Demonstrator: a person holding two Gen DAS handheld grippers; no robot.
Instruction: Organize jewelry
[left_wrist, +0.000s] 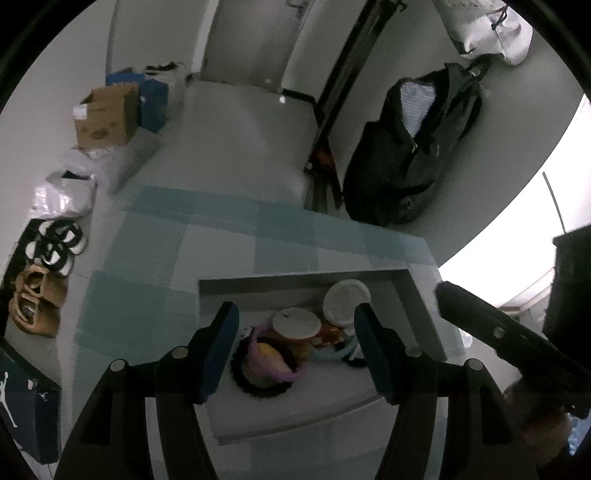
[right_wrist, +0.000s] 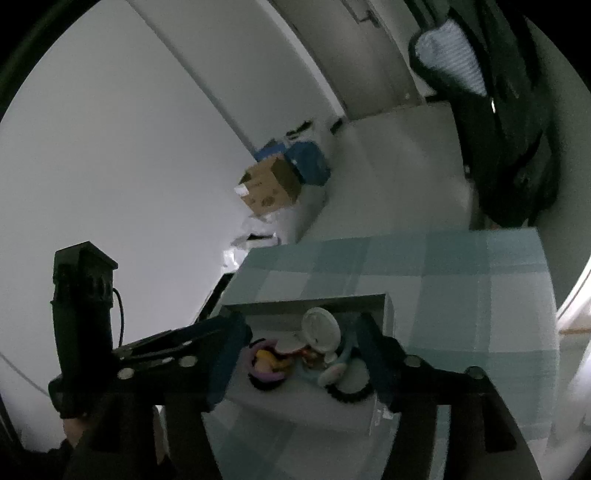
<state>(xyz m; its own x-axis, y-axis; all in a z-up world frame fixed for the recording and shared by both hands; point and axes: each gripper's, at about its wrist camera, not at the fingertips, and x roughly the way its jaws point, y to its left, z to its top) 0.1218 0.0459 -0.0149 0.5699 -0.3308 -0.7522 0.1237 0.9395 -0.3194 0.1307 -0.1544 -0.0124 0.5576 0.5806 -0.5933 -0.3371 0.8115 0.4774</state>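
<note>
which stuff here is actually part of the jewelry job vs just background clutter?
Job:
- grey tray
- black beaded bracelet
- pink-purple bangle
- light blue ring
- two white round lids
- left gripper and right gripper, jaws open, empty

Clutter:
- cardboard box
- black backpack
- sandals
- checked cloth

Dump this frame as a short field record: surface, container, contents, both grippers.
surface: table with blue-green checked cloth
container: shallow grey open tray
contents: two round white lids, black beaded bracelet, pink-purple ring piece, light-blue hoop
left gripper: open, above tray, holding nothing
right gripper: open, above tray, holding nothing
</note>
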